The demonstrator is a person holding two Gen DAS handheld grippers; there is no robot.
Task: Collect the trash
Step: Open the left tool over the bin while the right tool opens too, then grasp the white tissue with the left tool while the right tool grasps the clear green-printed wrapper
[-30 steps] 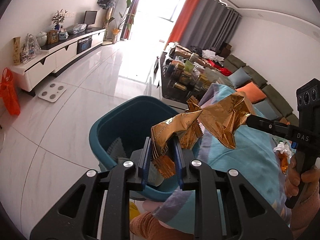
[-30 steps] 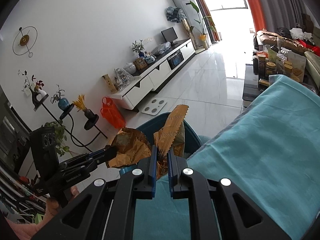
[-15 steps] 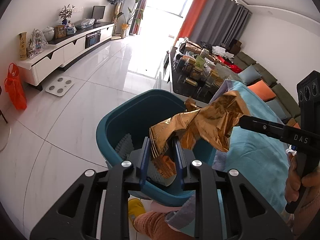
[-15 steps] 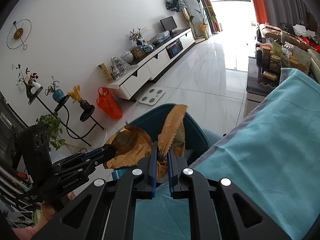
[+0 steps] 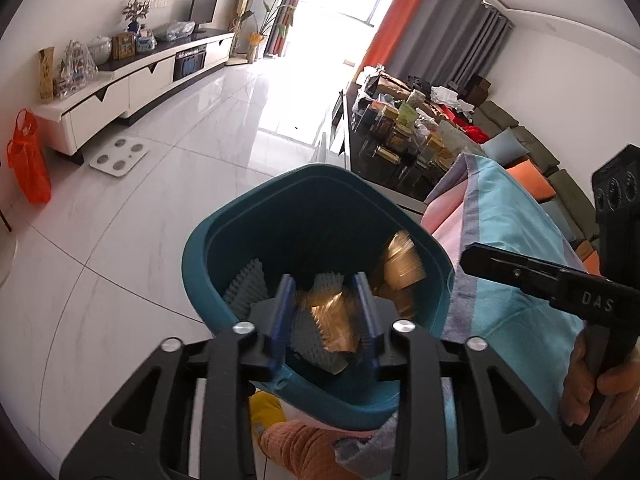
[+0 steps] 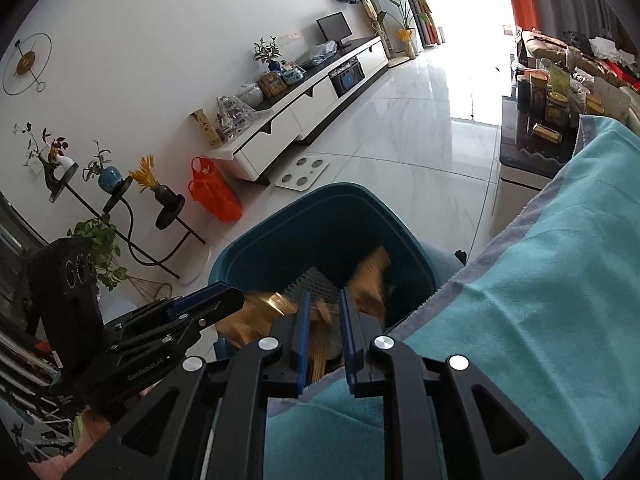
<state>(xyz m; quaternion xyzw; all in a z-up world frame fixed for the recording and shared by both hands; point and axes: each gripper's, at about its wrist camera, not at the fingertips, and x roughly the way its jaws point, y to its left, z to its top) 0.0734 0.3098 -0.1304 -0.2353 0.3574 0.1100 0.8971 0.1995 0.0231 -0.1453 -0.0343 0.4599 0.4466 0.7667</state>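
A dark teal trash bin point(image 5: 200, 248) point(image 6: 256, 248) stands on the white floor right below both grippers. The crumpled gold foil wrapper point(image 5: 402, 266) point(image 6: 370, 276) is blurred and dropping inside it, onto grey serrated wrappers point(image 5: 246, 288). My left gripper point(image 5: 324, 292) hangs over the bin's near rim; its jaws are opening and its pads press on nothing, with gold foil showing in the gap. My right gripper point(image 6: 325, 300) is over the bin's other side, jaws opening too, blurred foil slipping between them. Each gripper shows in the other's view: the right point(image 5: 472, 254), the left point(image 6: 228, 298).
A table under a teal cloth point(image 6: 540, 300) borders the bin on the right. Behind it is a dark coffee table point(image 5: 400, 148) crowded with jars and boxes. A white scale point(image 5: 119, 158), an orange bag point(image 5: 28, 160) and a TV cabinet point(image 5: 132, 84) lie across the floor.
Both grippers held the gold wrapper stretched between them over the bin and sank lower. Now both have let go, and the wrapper is falling into the bin.
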